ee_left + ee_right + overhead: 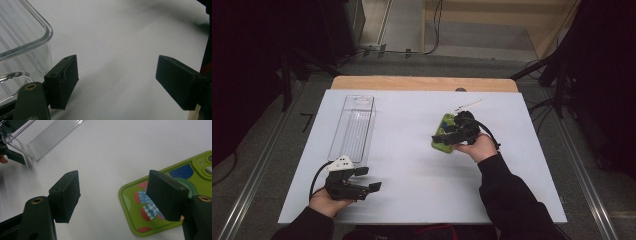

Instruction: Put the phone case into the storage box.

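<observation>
A green phone case [440,144] with coloured shapes on it lies flat on the white table [412,165], right of the middle. My right gripper [446,136] hovers over it, open. In the right gripper view one jaw stands over the case [136,195] and the other over bare table, and the right gripper [115,195] grips nothing. My left gripper [369,179] rests near the front left of the table, open and empty [117,77]. It is just beside the near end of a clear plastic box [353,127].
The clear box [20,37] is long, open-topped and looks empty; it also appears far off in the right gripper view [47,135]. A thin white stick-like object [468,105] lies behind the phone case. The table's wooden edge [422,82] runs along the back.
</observation>
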Demonstrator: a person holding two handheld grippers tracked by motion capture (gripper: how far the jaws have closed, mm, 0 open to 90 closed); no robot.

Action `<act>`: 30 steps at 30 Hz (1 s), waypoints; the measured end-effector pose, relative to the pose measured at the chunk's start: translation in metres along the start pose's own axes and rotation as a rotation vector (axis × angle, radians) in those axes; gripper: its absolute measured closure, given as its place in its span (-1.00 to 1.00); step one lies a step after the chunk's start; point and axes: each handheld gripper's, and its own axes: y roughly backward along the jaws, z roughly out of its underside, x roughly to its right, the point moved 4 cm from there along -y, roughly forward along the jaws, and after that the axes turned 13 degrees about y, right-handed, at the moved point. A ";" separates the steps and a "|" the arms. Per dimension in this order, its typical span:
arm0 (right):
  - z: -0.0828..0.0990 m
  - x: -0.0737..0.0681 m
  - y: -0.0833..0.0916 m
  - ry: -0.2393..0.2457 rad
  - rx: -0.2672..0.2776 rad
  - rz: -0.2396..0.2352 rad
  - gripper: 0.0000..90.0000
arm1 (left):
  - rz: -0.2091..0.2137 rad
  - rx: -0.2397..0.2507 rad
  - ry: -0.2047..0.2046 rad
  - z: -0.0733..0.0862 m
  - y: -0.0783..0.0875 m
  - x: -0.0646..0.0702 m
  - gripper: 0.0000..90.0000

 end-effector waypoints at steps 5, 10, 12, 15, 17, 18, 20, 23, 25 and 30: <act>-0.005 0.002 -0.007 -0.005 -0.003 -0.001 -0.41 | 0.000 0.003 -0.002 0.000 0.000 0.000 -0.57; -0.008 0.004 -0.015 -0.012 -0.014 -0.005 -0.40 | 0.000 0.002 -0.001 0.000 0.000 0.000 -0.57; -0.009 0.005 -0.018 -0.013 -0.018 -0.006 -0.40 | 0.002 0.002 -0.001 0.000 0.000 0.000 -0.57; -0.011 0.005 -0.024 -0.013 -0.025 -0.004 -0.39 | 0.001 0.002 -0.002 0.000 0.000 0.000 -0.57; -0.012 0.005 -0.025 -0.011 -0.027 -0.005 -0.38 | 0.000 0.003 0.000 0.000 0.000 0.000 -0.57; -0.012 0.005 -0.027 -0.012 -0.028 -0.004 -0.38 | 0.000 0.003 0.000 0.000 0.000 0.000 -0.57; -0.014 0.005 -0.029 -0.010 -0.029 -0.004 -0.37 | -0.001 0.004 -0.001 0.000 0.000 0.000 -0.57; -0.016 0.006 -0.032 -0.008 -0.026 -0.004 -0.32 | 0.000 0.004 -0.001 0.000 0.001 0.000 -0.57; -0.016 0.005 -0.034 -0.010 -0.027 0.001 -0.20 | 0.002 0.005 -0.001 0.000 0.001 0.000 -0.57; -0.013 0.009 -0.040 -0.036 -0.021 -0.005 0.36 | 0.002 0.005 -0.001 0.000 0.001 0.000 -0.57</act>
